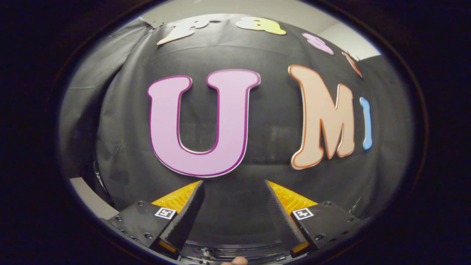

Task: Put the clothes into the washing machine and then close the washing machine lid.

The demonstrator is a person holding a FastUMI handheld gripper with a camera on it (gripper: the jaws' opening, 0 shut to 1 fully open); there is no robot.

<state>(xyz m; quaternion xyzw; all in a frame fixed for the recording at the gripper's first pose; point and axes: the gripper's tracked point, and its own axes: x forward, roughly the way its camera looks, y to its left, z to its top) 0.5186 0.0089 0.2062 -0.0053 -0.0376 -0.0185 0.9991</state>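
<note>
Looking for the clothes and the washing machine, you will find neither ahead of the fingers here, so where they lie, which way a garment points and how its long axis runs cannot be told from this view. What you do have is the gripper held level and facing the booth wall, a black cloth hanging straight ahead and well beyond the fingertips. The fingers stand wide apart with only bare cloth showing between them; nothing is held and nothing touches either pad. At the near edge, under the gripper's body, a small tip of your own hand shows. To the left of the cloth, low down, a pale strip of plain wall appears, and more pale wall sits above the cloth's top edge. Judging by the empty, spread fingers and the task, you are either at the very start, before the first garment is taken, or between steps; the view cannot settle which. The next move most likely calls for tipping the gripper down or turning it until the clothes or the machine come ahead of the fingers, then keeping the fingers as wide as they are for the approach, so that a soft fold can pass between them before you squeeze.
</note>
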